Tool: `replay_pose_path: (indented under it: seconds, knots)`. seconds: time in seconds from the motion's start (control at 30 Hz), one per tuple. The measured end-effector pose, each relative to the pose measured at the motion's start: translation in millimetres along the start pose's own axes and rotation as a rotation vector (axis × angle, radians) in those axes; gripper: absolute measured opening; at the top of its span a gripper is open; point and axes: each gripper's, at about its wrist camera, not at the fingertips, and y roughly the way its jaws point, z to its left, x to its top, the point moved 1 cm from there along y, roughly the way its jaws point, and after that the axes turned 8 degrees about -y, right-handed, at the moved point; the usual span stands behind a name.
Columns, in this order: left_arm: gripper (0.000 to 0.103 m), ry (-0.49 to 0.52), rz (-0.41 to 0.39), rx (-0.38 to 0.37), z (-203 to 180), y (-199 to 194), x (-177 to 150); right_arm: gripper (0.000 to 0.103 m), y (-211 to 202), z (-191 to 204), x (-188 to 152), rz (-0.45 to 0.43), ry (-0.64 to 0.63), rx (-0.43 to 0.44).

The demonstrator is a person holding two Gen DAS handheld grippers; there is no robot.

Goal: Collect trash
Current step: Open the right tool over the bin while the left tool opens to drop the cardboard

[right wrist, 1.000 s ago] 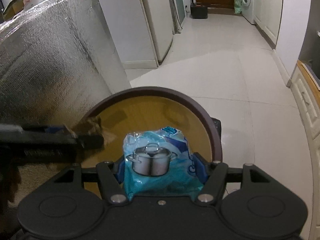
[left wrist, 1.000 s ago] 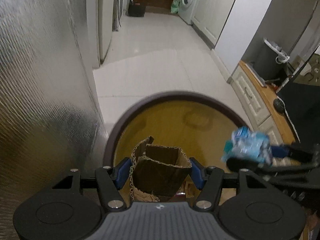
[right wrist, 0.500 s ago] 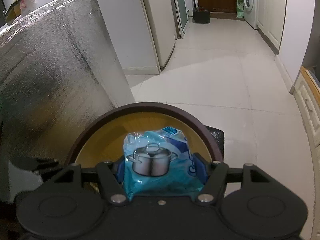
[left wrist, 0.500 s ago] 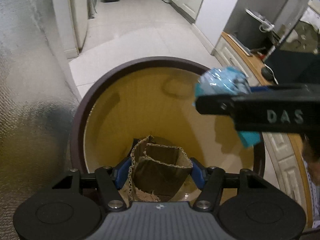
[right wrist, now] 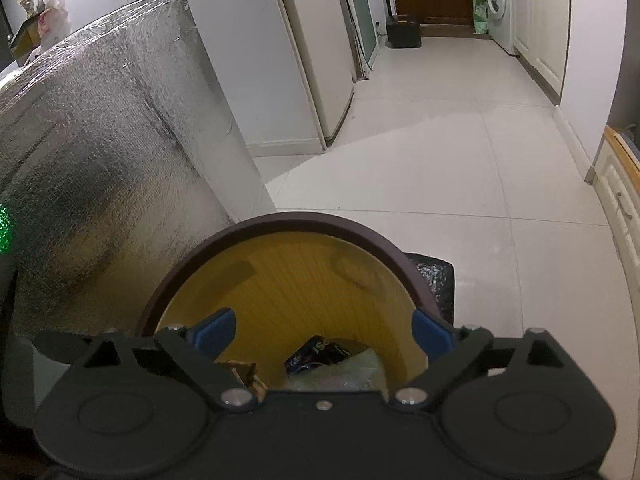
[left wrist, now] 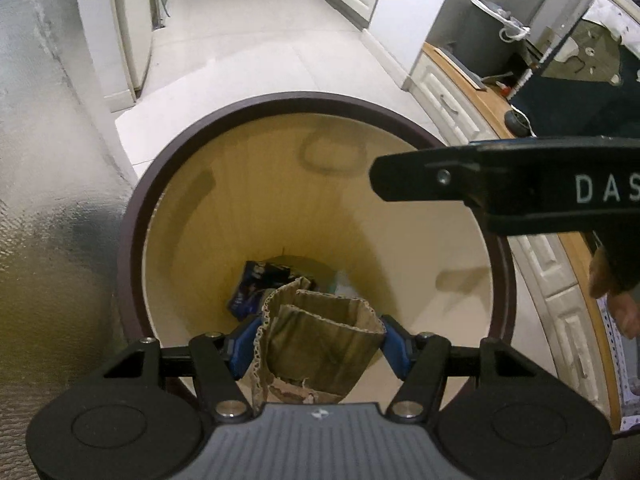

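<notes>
With the right gripper [right wrist: 322,326] spread empty above the trash bin [left wrist: 132,216], the left gripper [left wrist: 320,338], pinching the corrugated cardboard scrap [left wrist: 320,344] just inside the near rim, should release it there.

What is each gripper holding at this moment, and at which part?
The left gripper holds a cardboard piece, its jaws pressed against the two side edges, above the bin. The right gripper is open and holds nothing.

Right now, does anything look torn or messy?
Yes. The cardboard squeezed in the left hand-held gripper is crumpled with ragged, torn edges, held over the bin. It looks like trash, nothing spilled.
</notes>
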Motion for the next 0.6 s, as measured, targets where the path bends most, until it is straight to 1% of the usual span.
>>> replay_pose_path:
  seconds: [0.07, 0.1, 0.13, 0.2, 0.27, 0.37, 0.43, 0.6]
  knots:
    - [0.065, 0.005, 0.003, -0.007, -2.2, -0.1, 0.3, 0.098, -1.6, 0.3, -1.0, 0.000, 0.001, 0.008]
    - [0.068, 0.007, 0.006, -0.010, -2.2, 0.2, 0.7, 0.098, -2.0, 0.0, -1.4, 0.002, 0.002, 0.012]
    - [0.073, 0.010, 0.009, -0.011, -3.2, 0.3, 0.9, 0.099, -2.3, -0.2, -1.8, 0.003, 0.002, 0.016]
    - [0.077, 0.013, 0.013, -0.009, -5.9, 0.2, 0.8, 0.100, -3.4, -0.3, -3.1, 0.010, -0.003, 0.017]
    - [0.085, 0.015, 0.017, -0.008, -9.3, 0.3, 1.2, 0.100, -5.3, -0.3, -4.6, 0.013, -0.012, 0.016]
    - [0.092, 0.015, 0.021, -0.006, -10.1, -0.7, 1.0, 0.103, -8.3, -0.6, -5.7, 0.017, -0.022, 0.023]
    - [0.096, 0.014, 0.024, -0.005, -11.8, -1.7, 0.7, 0.103, -10.4, -0.6, -5.9, 0.018, -0.026, 0.020]
    - [0.100, 0.001, 0.024, 0.000, -13.7, -4.1, -0.8, 0.103, -15.2, 0.1, -8.5, 0.018, -0.036, 0.016]
